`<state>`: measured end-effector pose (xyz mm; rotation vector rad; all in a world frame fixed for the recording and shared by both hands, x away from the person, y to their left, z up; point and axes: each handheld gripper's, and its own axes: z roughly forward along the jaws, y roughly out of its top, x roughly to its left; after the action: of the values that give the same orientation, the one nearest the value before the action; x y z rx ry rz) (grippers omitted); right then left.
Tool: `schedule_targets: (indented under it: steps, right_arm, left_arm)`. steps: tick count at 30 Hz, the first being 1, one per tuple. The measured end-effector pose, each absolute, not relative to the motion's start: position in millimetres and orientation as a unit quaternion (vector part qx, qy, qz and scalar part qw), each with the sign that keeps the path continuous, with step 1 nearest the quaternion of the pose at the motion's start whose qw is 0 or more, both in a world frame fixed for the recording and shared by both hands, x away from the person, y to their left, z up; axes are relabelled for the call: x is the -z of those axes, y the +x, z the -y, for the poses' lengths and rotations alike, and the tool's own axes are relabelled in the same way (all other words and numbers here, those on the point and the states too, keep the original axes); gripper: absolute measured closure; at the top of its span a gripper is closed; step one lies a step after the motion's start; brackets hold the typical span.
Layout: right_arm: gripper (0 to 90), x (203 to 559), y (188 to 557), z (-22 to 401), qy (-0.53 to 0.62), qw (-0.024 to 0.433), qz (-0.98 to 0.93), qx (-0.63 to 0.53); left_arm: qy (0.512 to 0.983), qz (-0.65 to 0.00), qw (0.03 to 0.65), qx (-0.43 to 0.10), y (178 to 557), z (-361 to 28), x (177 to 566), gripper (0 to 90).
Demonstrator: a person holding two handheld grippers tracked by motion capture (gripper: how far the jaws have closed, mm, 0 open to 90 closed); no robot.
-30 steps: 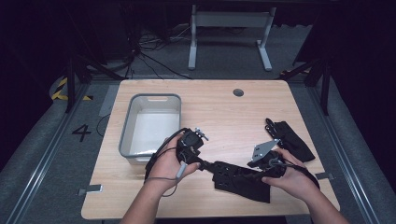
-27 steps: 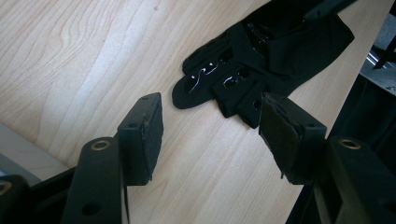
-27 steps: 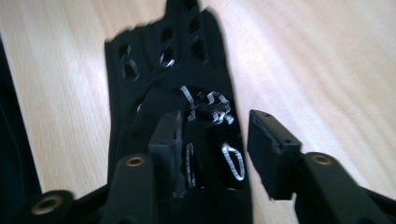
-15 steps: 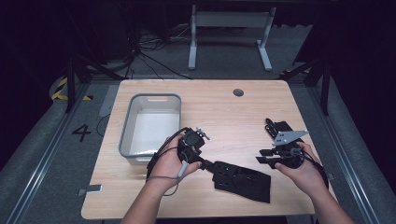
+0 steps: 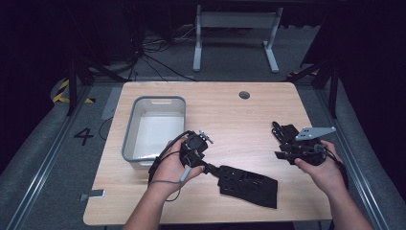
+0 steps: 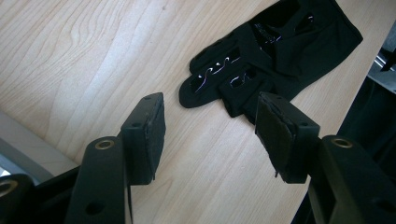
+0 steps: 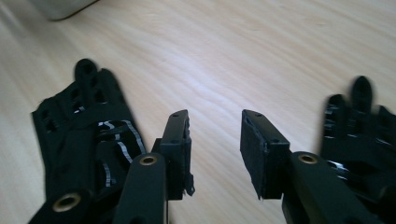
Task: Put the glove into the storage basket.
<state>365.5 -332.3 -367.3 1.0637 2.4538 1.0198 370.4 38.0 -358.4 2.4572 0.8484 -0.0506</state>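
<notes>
2 black gloves flat on wooden surface (image 5: pixel 230 115), neither gripped.

Left tool (image 6: pixel 210 123) held wide, empty, near glove (image 5: pixel 249 185) just ahead of its tips. Right tool (image 7: pixel 215 140) half open, jaws just widening, nothing between; far glove (image 5: pixel 286 134) beside it. Risk: pads pinching only 1 thin layer, fabric slipping free.

dark room, grey carpet (image 5: pixel 43 158) (cables (image 5: pixel 153 57))

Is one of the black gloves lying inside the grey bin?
No, the grey bin holds no glove; one black glove lies flat on the table in the high view.
</notes>
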Motion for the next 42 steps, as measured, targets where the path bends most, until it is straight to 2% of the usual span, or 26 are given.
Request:
schedule_targets:
  steps: [7,16,20,28,39,42]
  right_arm:
    - [62.9,363.5,377.6,359.7,0.408,0.155,-0.820,-0.370]
    - [60.2,386.0,396.6,372.5,0.449,0.157,-0.811,-0.341]
    - [58.0,399.9,405.8,375.5,0.484,0.180,-0.804,-0.294]
    - [54.7,422.6,415.5,372.0,0.487,0.161,-0.819,-0.259]
    - [57.6,432.8,418.8,371.3,0.484,0.171,-0.825,-0.239]
    - [61.8,436.7,420.1,371.9,0.482,0.169,-0.828,-0.232]
  left_arm:
    - [0.911,-0.316,0.263,0.018,369.9,-39.1,359.4,42.9]
    - [0.911,-0.320,0.258,0.018,366.8,-40.7,362.3,42.2]
    - [0.909,-0.325,0.258,0.019,365.9,-43.3,363.9,42.0]
    - [0.910,-0.326,0.255,0.020,364.6,-43.5,365.0,41.6]
    - [0.912,-0.323,0.251,0.023,365.7,-40.0,367.3,41.2]
    - [0.913,-0.322,0.249,0.024,366.2,-39.6,368.1,41.1]
